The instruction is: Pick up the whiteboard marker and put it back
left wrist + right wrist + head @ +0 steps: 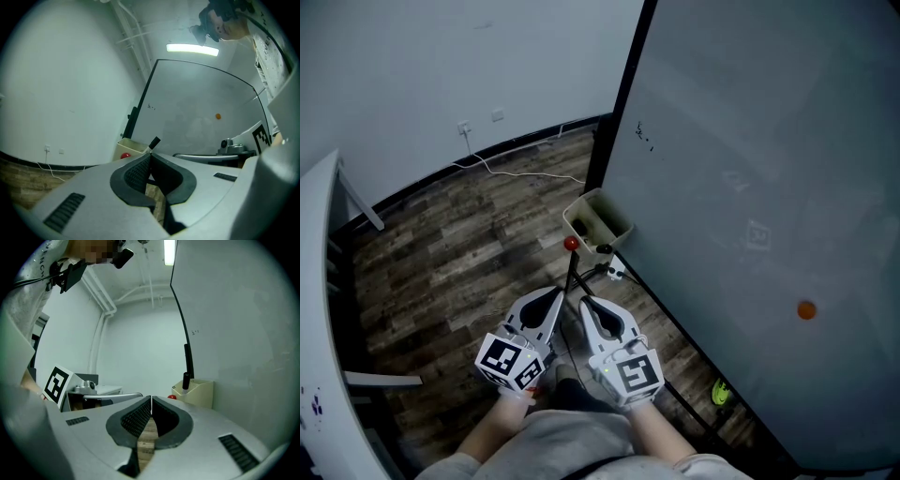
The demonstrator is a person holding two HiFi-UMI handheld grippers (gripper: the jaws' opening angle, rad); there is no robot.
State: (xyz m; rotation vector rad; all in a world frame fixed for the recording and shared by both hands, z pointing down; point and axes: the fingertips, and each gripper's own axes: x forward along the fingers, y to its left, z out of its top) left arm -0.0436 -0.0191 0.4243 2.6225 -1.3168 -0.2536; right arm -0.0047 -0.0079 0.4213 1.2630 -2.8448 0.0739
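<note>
Left tongs [150, 157] pressed together, nothing in them. Right tongs [151, 401] pinched together too, empty. The whiteboard marker [186, 380] stands cap-up in the beige tray [202, 394] by the whiteboard [750, 187], beside a red ball [571, 244].

Dark plank floor [459, 253] with a white cable [492, 167] and small green object [720, 392].

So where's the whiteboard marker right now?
Head view, centre: the whiteboard marker stands cap-up at the near edge of the beige holder, beside a red ball, by the whiteboard, at its left edge.
</note>
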